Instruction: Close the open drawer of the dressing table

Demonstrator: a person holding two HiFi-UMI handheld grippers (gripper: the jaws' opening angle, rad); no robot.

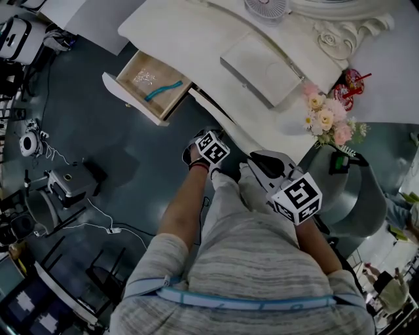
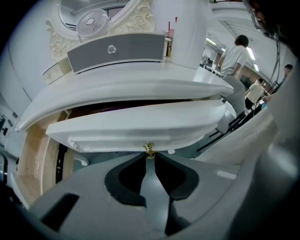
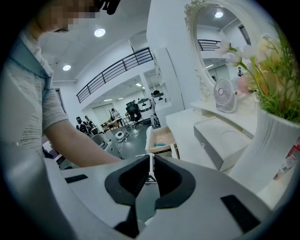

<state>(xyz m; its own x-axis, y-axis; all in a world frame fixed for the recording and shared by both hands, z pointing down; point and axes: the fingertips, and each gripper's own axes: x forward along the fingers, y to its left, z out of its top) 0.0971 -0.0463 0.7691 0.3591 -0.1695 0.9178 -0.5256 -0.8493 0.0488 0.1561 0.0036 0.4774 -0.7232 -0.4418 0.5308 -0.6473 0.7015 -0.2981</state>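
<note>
The white dressing table has a wooden side drawer pulled far out at its left end, with a teal item inside. Its curved centre drawer front stands slightly out, leaving a dark gap under the tabletop. My left gripper points steeply down at that front, shut on its small brass knob. In the head view its marker cube sits just below the table edge. My right gripper hangs shut and empty off the table's front, and the side drawer shows far beyond it.
On the tabletop sit a grey box, a small fan and a vase of flowers. A round grey seat stands at the right. Cables and equipment lie on the dark floor at the left. People stand in the background.
</note>
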